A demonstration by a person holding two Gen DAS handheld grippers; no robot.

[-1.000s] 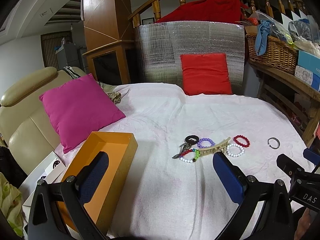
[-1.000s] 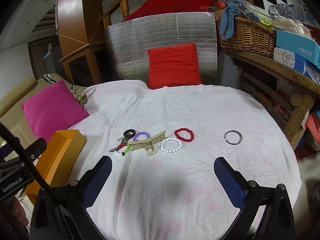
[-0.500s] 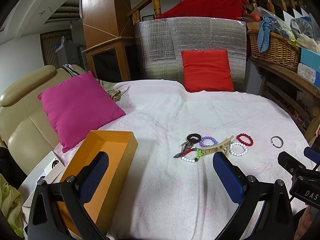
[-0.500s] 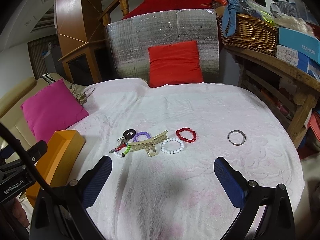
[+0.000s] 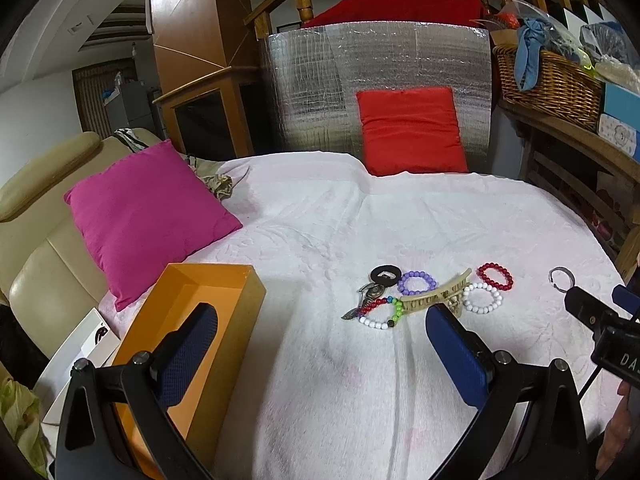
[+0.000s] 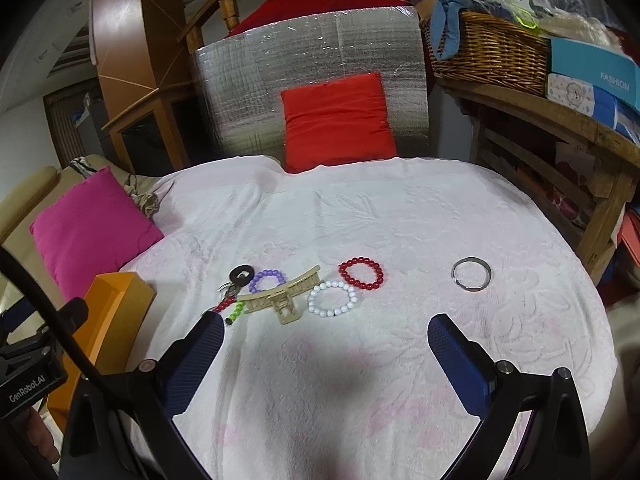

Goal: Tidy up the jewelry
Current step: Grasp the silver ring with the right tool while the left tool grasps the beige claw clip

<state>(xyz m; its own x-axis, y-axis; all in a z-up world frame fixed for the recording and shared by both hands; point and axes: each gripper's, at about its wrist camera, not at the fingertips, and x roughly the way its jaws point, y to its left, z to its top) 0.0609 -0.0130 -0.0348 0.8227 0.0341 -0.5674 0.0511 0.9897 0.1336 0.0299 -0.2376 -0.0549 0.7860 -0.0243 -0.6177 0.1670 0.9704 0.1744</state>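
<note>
- Both tools hang above the table with nothing in them: the left tool (image 5: 320, 328) has its blue pads spread wide, and the right tool (image 6: 324, 334) is spread just as wide.
- The jewelry lies in a loose cluster just ahead of the right tool: a white bead bracelet (image 6: 331, 299) nearest its opening, a red bead bracelet (image 6: 361, 273) just beyond, and a beige plastic hair claw (image 6: 285, 295) to the fore-left, touching a purple bead bracelet (image 6: 267, 280).
- A plain silver metal bangle (image 6: 471, 273) lies well apart, ahead of the right tool's right finger.
- I'd judge the first pick has not yet begun. Start with a piece lying free, like the white bracelet, coming straight down so one pad lands inside the loop and one outside.
- The open orange cardboard box (image 5: 192, 322) sits at the left tool's left finger; it looks the likely place for the pieces.
- The tangled multicolour bead bracelet (image 5: 380, 312) is best left until its neighbours are gone.
- The table wears a soft white embossed cloth (image 6: 400, 220); pads could snag it, so close gently.
- Around it: a magenta square cushion (image 5: 148, 216) far left, a red cushion (image 6: 338, 120) against silver foil padding, a wicker basket (image 6: 488, 56) on a wooden shelf to the right.
</note>
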